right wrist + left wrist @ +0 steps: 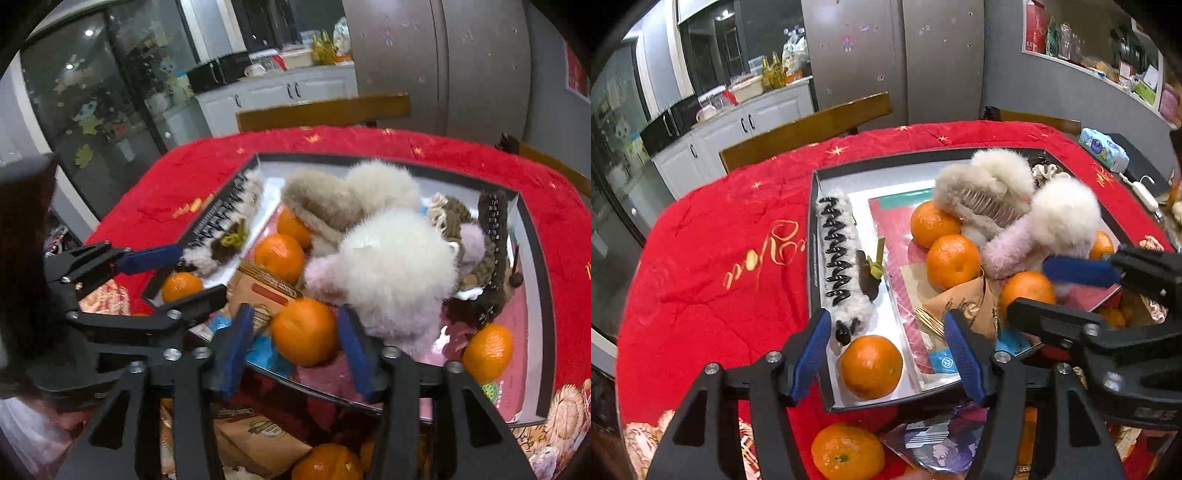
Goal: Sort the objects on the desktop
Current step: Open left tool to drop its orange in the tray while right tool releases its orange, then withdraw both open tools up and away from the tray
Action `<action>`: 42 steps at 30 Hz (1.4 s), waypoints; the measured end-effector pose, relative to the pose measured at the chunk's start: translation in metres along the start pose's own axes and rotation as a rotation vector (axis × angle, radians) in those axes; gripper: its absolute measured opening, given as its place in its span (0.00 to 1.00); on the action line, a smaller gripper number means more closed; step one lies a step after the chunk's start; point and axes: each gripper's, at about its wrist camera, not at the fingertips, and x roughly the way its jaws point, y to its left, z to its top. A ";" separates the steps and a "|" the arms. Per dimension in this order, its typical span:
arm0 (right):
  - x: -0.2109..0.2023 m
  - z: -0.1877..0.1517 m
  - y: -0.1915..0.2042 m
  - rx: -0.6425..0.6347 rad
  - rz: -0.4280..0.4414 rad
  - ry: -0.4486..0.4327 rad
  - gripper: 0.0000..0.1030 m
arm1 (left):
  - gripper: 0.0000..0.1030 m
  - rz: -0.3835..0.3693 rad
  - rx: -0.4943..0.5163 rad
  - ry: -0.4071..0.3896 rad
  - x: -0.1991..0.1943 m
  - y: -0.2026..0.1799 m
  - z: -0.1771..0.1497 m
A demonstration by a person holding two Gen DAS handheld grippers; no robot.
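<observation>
Two grippers hover at the tray's [815, 236] near edge.
Both spread: left gripper [886, 354] around a tangerine [871, 366]; right gripper [295, 349] around another tangerine [304, 331].

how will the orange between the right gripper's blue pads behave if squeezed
The round orange mandarin looks firm yet soft-skinned, so hard squeezing may bruise it. Being round, it would probably roll if released. The right gripper stands open around it.

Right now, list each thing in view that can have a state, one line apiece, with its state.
left gripper: open, jaws either side of an orange, not touching it.
right gripper: open, jaws flanking an orange.
tray: lidless, piled with items.
near-corner orange: whole, unpeeled, in the tray.
orange on the cloth: outside the tray.
white fluffy claw clip: lying on top of the pile.
</observation>
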 end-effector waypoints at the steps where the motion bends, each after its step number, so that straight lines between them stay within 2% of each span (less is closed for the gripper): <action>1: -0.003 0.001 -0.002 0.002 0.018 0.001 0.66 | 0.68 -0.008 -0.002 0.001 -0.002 0.000 0.000; 2: -0.006 0.002 -0.004 0.007 0.041 0.012 0.78 | 0.74 -0.032 -0.004 0.003 -0.004 0.001 0.001; 4: -0.011 0.006 -0.005 0.017 0.071 0.010 0.93 | 0.90 -0.065 0.015 0.017 -0.007 -0.002 0.004; 5: -0.014 0.007 -0.005 0.018 0.085 -0.006 1.00 | 1.00 -0.053 0.028 0.026 -0.008 -0.005 0.005; 10: -0.021 0.007 0.004 -0.008 0.069 -0.055 1.00 | 1.00 0.048 0.102 -0.049 -0.026 -0.020 0.001; 17: -0.031 0.008 0.001 -0.002 0.111 -0.091 1.00 | 1.00 0.065 0.121 -0.098 -0.041 -0.021 0.008; 25: -0.063 0.012 0.002 -0.014 0.155 -0.213 1.00 | 1.00 0.078 0.085 -0.146 -0.057 -0.011 0.016; 32: -0.098 0.016 0.018 -0.038 0.202 -0.291 1.00 | 1.00 0.130 0.097 -0.267 -0.103 -0.019 0.017; 35: -0.120 0.017 0.026 -0.070 0.309 -0.348 1.00 | 1.00 0.165 0.105 -0.338 -0.133 -0.025 0.016; 36: -0.125 0.016 0.027 -0.058 0.320 -0.353 1.00 | 1.00 0.175 0.105 -0.356 -0.140 -0.026 0.015; 39: -0.149 0.012 0.032 -0.032 0.298 -0.405 1.00 | 1.00 0.195 0.099 -0.426 -0.171 -0.033 0.012; 42: -0.174 0.007 0.038 -0.023 0.280 -0.450 1.00 | 1.00 0.168 0.103 -0.478 -0.199 -0.039 0.008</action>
